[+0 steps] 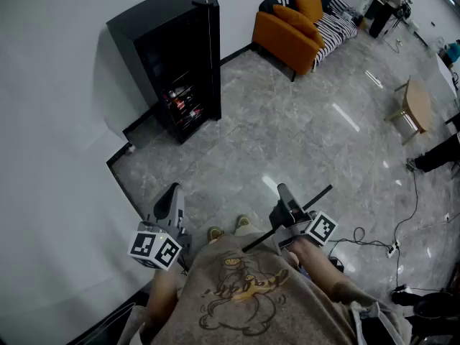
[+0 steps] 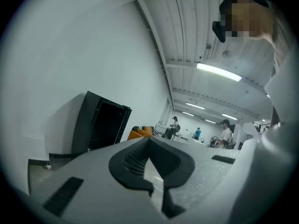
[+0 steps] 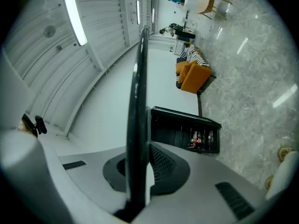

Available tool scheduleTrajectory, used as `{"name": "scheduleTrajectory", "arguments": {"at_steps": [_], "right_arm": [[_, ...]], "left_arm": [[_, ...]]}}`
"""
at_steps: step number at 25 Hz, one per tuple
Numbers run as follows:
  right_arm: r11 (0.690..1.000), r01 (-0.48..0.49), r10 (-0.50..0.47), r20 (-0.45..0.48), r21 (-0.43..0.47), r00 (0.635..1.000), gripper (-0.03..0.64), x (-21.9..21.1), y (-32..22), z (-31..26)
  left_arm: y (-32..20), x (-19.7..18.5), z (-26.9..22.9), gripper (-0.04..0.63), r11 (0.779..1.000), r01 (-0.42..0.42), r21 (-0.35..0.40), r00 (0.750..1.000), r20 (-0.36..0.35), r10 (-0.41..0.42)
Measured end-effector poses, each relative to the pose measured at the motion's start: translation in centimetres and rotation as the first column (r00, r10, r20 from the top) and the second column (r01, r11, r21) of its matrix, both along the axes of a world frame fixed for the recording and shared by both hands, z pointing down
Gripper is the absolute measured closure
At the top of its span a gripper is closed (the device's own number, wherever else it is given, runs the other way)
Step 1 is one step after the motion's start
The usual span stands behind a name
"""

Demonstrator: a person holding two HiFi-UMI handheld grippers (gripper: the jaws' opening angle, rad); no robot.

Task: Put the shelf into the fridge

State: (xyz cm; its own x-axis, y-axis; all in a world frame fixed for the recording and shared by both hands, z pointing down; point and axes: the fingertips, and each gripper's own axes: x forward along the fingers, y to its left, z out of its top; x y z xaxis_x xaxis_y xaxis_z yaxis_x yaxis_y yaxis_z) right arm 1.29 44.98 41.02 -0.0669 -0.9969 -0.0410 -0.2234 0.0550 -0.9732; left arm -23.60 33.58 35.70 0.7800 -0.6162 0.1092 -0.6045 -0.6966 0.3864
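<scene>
A black fridge (image 1: pixel 172 56) stands against the white wall with its door open; bottles (image 1: pixel 183 103) sit on a lower level inside. It also shows in the left gripper view as the fridge (image 2: pixel 100 122) and in the right gripper view as the fridge (image 3: pixel 182 129). My right gripper (image 1: pixel 285 196) is shut on the shelf (image 1: pixel 320 194), a thin dark panel seen edge-on. In its own view the shelf (image 3: pixel 138 101) rises between the right gripper's (image 3: pixel 140 148) pads. My left gripper (image 1: pixel 171 205) hangs near my body, well short of the fridge. The left gripper (image 2: pixel 148 141) holds nothing, its tips together.
An orange sofa (image 1: pixel 291 38) with a striped blanket stands to the right of the fridge. A small wooden table (image 1: pixel 417 103) is at far right. Cables (image 1: pixel 402 221) trail over the grey floor at right. The person's shoes (image 1: pixel 230 227) are below me. Distant people (image 2: pixel 175 125) stand in the hall.
</scene>
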Motion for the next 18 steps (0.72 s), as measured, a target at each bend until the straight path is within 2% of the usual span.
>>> {"name": "scheduleTrajectory", "arguments": {"at_steps": [14,18], "right_arm": [[1.0,-0.004,0.005,-0.039,0.007,0.999,0.591,-0.05,-0.36,-0.62],[1.0,-0.025,0.025,-0.02,-0.001,0.999,0.591,0.45,-0.09,0.12]], "left_arm": [[-0.5,0.09,-0.32,0.592,1.0,-0.026,0.001,1.0,-0.017,0.026],[-0.83,0.2,0.08,0.592,1.0,-0.03,0.002,0.999,-0.015,0.03]]}}
